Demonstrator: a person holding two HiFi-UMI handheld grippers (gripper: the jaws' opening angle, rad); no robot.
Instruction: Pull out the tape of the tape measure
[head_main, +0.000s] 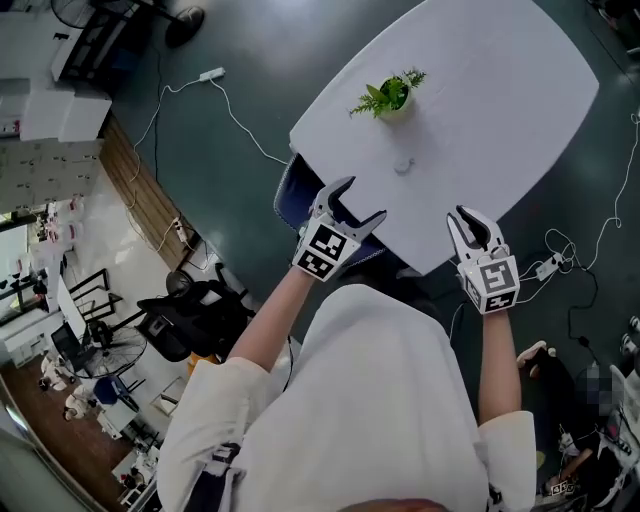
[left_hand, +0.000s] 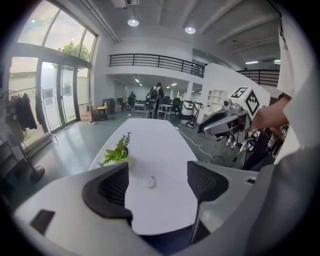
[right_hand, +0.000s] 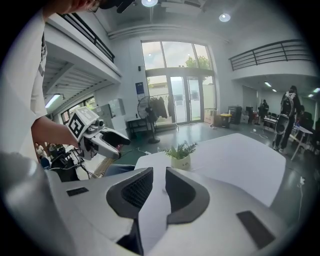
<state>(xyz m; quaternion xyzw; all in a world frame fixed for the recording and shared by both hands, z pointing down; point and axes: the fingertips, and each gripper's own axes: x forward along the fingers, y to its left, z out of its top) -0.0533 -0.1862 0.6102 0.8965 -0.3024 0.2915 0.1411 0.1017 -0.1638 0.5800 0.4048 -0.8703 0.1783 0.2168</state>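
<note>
A small white round tape measure lies on the white table, a short way this side of a potted plant. My left gripper hovers over the table's near edge, jaws wide open and empty; in its own view the tape measure sits on the table between the two pads. My right gripper hangs at the near right edge, open with only a narrow gap and nothing in it. In the right gripper view the jaws frame a strip of table.
A blue chair is tucked under the table's near left edge. Cables and a power strip lie on the dark floor to the right. A black office chair stands at my left. People stand far off in the hall.
</note>
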